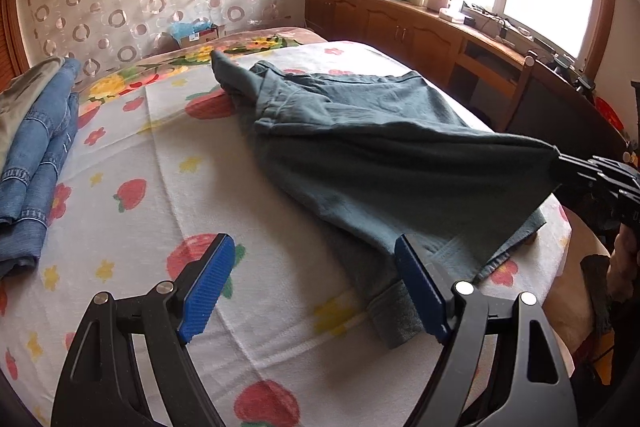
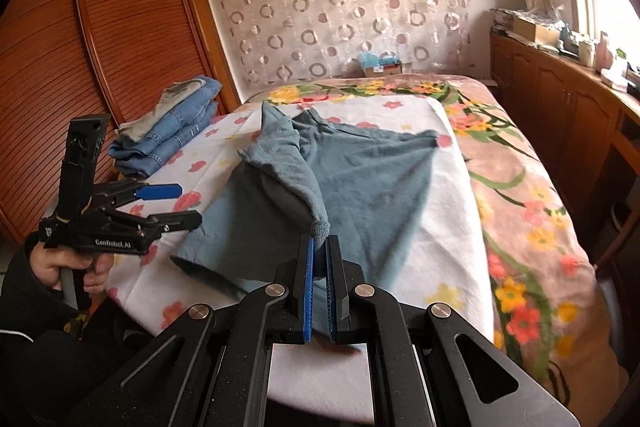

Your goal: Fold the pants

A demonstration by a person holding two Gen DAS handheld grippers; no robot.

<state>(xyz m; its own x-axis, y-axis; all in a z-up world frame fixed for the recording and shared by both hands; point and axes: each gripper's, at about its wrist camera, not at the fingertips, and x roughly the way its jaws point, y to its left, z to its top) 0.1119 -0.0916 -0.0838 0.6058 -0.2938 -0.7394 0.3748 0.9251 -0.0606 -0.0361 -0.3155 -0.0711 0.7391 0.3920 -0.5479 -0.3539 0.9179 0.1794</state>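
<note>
**Gripping a Cuff, Pants Half Lifted**

Pinching a ribbed cuff [image 2: 320,227] of the teal pants [image 2: 360,179], the right tool [image 2: 319,287] has its blue pads pressed together on the fabric, and that leg rises off the bed in a taut fold. Seen from the left wrist, the same tool [image 1: 560,161] sits at three o'clock, with the cloth stretched to a point at its tip.

The pants [image 1: 360,147] lie across the white strawberry-print sheet [image 1: 140,155] on the bed, waistband toward twelve o'clock, the other leg flat and reaching toward six o'clock.

The left tool [image 1: 316,291] hovers over the near edge with its jaws spread wide and nothing between the pads (its right pad stands just beside the lower cuff [image 1: 396,319]). From the right wrist it shows at nine o'clock [image 2: 180,203], held by a hand [image 2: 64,267] in a dark sleeve.

A stack of folded jeans [image 2: 176,131] rests at ten o'clock on the bed, well apart from the pants.
</note>
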